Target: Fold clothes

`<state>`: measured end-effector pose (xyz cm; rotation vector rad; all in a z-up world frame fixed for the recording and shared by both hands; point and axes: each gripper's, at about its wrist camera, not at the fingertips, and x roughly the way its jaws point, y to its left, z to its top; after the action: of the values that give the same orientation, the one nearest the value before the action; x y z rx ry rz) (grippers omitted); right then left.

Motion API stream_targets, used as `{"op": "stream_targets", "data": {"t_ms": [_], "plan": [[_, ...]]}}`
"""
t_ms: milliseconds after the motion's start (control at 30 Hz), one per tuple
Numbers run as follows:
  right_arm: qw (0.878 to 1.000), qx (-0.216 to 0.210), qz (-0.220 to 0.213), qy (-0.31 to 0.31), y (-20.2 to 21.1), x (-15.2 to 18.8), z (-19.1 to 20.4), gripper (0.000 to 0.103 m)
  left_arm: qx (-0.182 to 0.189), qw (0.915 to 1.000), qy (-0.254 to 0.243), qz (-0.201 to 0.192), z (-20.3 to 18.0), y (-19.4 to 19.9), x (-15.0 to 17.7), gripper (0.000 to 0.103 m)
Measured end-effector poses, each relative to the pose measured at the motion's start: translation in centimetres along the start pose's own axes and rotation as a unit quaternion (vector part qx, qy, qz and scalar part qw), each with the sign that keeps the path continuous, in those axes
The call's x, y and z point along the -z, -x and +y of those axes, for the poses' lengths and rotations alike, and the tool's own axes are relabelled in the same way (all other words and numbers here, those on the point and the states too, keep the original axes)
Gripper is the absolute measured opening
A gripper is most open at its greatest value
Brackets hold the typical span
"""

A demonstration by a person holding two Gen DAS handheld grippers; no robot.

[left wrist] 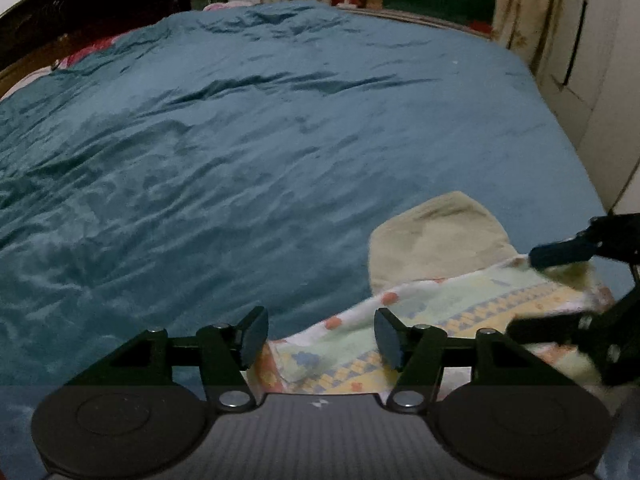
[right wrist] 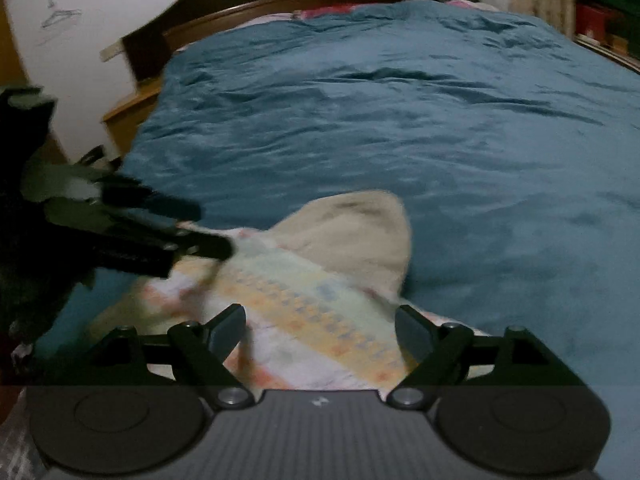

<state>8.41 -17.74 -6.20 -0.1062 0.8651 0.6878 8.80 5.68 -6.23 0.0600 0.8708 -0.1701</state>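
Over the patterned cloth (left wrist: 460,300), both grippers angled down, jaws apart.

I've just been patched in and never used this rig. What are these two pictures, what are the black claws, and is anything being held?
Each picture comes from a camera mounted on a hand-held gripper a person carries, looking forward along its two fingers. The left view shows the left hand-held gripper; the right view shows the right hand-held gripper. Each also appears at the edge of the other's picture. Both stand open over a patterned cloth with a beige piece behind it, lying on a blue bedspread. Neither grips anything; the cloth lies loose between the fingers.
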Motion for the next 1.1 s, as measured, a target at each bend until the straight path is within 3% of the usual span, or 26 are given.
{"op": "stream_targets", "data": {"t_ms": [167,233,300,433,500,567,833,1100], "plan": [[0.999,0.032,-0.028,-0.016,0.5,-0.9,-1.2,0.085,-0.012,0.9998,0.019,-0.002,0.9,0.2,0.0,0.063],[0.997,0.051,-0.050,-0.008,1.6,-0.9,-0.9,0.094,-0.011,0.9996,0.023,-0.009,1.0,0.9,0.1,0.066],[0.995,0.070,-0.073,0.000,2.9,-0.8,-0.4,0.102,-0.010,0.9994,0.028,-0.016,1.1,1.7,0.2,0.072],[0.987,0.108,-0.115,0.013,5.3,-0.5,0.8,0.103,-0.001,0.9991,0.026,-0.034,0.4,3.7,0.8,0.084],[0.986,0.114,-0.123,0.009,6.0,-0.3,1.1,0.103,-0.001,0.9990,0.018,-0.041,-0.3,4.5,1.1,0.097],[0.987,0.107,-0.120,0.000,5.9,-0.1,1.1,0.103,-0.004,0.9988,0.008,-0.048,-1.2,5.4,1.5,0.103],[0.994,0.033,-0.099,-0.030,4.8,1.6,1.2,0.103,0.002,0.9989,-0.005,-0.047,-3.3,7.0,4.1,0.103],[0.996,0.054,-0.058,-0.045,2.6,3.5,-0.2,0.103,-0.023,0.9993,0.025,-0.013,-2.3,6.0,6.0,0.103]]}}
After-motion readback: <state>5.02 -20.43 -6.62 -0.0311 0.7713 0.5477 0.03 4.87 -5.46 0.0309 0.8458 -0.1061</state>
